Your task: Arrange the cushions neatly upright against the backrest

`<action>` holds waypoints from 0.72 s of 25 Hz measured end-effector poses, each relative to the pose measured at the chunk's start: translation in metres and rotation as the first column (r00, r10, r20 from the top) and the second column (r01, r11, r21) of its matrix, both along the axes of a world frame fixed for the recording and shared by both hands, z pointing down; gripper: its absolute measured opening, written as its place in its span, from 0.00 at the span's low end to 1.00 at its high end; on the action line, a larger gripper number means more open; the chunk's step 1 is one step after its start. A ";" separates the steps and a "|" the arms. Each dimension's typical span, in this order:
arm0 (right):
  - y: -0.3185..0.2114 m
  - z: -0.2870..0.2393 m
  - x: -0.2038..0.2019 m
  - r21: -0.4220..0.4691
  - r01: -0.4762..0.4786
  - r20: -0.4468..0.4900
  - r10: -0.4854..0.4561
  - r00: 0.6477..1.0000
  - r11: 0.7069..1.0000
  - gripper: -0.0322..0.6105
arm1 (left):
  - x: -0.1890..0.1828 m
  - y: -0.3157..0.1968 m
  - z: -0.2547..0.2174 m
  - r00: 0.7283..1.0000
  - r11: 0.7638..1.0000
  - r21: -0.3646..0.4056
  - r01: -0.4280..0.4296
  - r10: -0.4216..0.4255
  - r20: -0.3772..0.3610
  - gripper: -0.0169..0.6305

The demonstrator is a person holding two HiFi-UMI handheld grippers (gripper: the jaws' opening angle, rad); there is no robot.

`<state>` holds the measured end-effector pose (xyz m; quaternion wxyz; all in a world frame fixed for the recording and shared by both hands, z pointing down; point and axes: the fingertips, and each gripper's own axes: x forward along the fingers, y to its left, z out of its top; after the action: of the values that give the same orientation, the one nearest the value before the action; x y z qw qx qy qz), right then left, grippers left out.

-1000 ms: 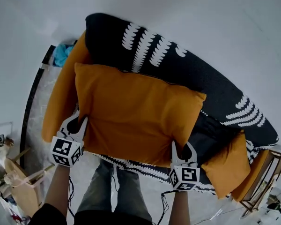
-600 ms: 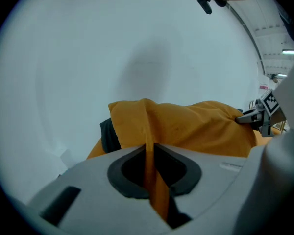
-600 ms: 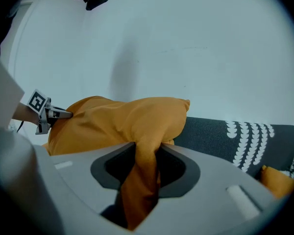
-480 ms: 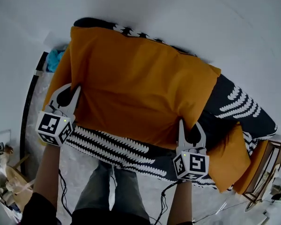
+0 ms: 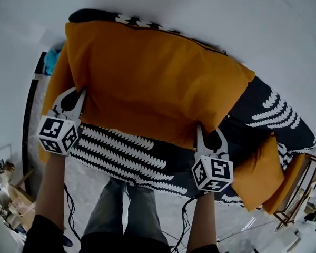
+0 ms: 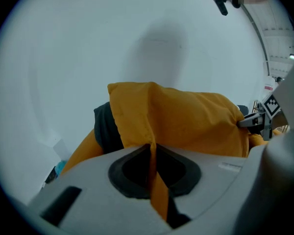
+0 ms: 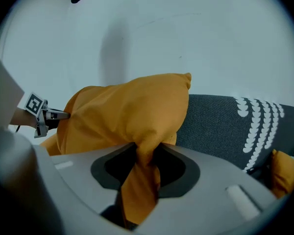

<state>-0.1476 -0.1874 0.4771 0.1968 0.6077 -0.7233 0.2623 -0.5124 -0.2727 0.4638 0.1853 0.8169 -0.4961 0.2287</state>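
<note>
Fabric of an orange side cushion (image 5: pixel 53 88) is seen at the far left of the black sofa with white leaf pattern (image 5: pixel 126 154). The left gripper (image 5: pixel 78 96) is closed on a thin fold at the left corner of the large orange fabric cushion (image 5: pixel 152 83), which is held up across the sofa's backrest, above the seat. Its right corner is bunched and clamped in the right gripper (image 5: pixel 207 136). A smaller orange cushion (image 5: pixel 259 175) is seen further right.
</note>
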 end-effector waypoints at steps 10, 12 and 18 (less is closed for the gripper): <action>-0.010 0.054 -0.004 -0.114 0.038 -0.001 -0.038 0.999 0.993 0.28 | -0.007 -0.021 0.047 0.999 0.995 -0.091 0.029 -0.028 0.019 0.06; -0.013 0.060 -0.005 -0.122 0.042 -0.005 -0.043 0.999 0.992 0.28 | -0.008 -0.024 0.055 0.999 0.995 -0.099 0.031 -0.029 0.022 0.07; -0.016 0.078 0.008 -0.109 0.024 0.006 -0.023 1.000 0.994 0.34 | 0.000 -0.034 0.076 0.998 0.990 -0.125 0.060 -0.061 -0.006 0.11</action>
<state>-0.1399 -0.2034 0.5552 0.2310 0.5870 -0.7155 0.3003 -0.5125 -0.3065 0.5398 0.2453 0.7893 -0.5045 0.2494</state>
